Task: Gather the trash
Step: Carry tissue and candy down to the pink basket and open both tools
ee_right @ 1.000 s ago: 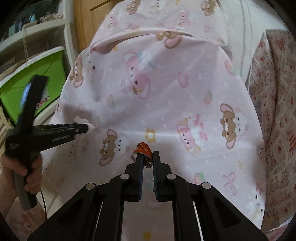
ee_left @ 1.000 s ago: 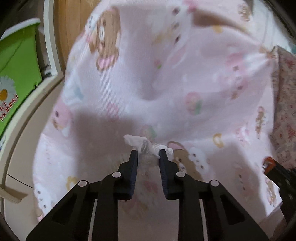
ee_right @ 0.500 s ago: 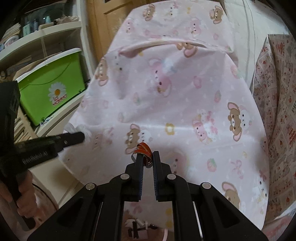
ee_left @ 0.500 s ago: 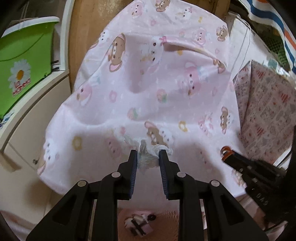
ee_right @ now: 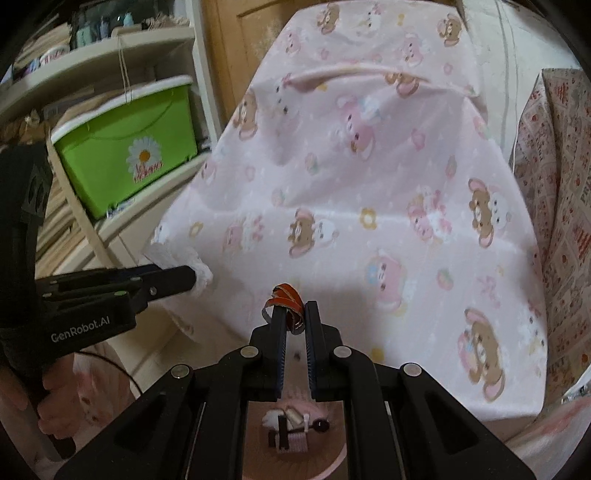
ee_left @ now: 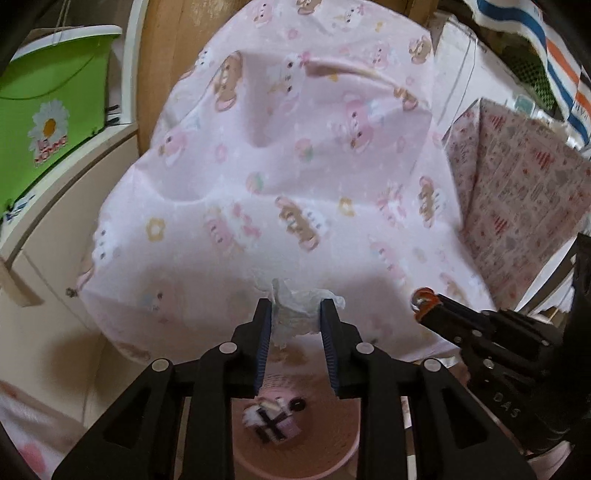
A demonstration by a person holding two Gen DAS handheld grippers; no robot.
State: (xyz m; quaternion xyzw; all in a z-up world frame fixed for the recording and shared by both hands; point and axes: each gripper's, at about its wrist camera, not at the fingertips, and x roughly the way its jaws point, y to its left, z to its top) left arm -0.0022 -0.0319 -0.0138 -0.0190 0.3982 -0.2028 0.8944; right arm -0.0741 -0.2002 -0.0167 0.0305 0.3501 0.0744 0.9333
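Pinching a crumpled white tissue [ee_left: 295, 310] between its two pads, the left gripper [ee_left: 295, 314] hangs just past the near edge of the pink cartoon-print cloth [ee_left: 295, 177], with the wad bulging out above and below the fingers. Beside it, the right gripper [ee_right: 294, 317] is pressed nearly together on a small orange-red scrap [ee_right: 286, 295] that curls up above its tips. Both pieces of trash are held clear of the cloth, directly above a pink bin [ee_left: 351, 454] that sits below the cloth's near edge.

Looking from the left wrist, the right gripper shows as a black arm entering from the right of the cloth, its orange scrap at the tip. That view looks straight into the bin and finds a few small discarded bits [ee_left: 273, 417] lying on its bottom. From the right wrist, the left gripper comes in from the left of the cloth with the tissue [ee_right: 177, 258] puffing out of it, and a hand [ee_right: 48, 402] grips its handle low at the left edge.

The cloth drapes over a raised surface and hangs down at its near edge. Left of the cloth, a green box with a daisy [ee_right: 129, 147] rests on pale shelving [ee_right: 110, 55]. Behind the cloth is a wooden door [ee_right: 236, 33]. Right of it stands something wrapped in patterned red-and-white paper [ee_left: 517, 192].
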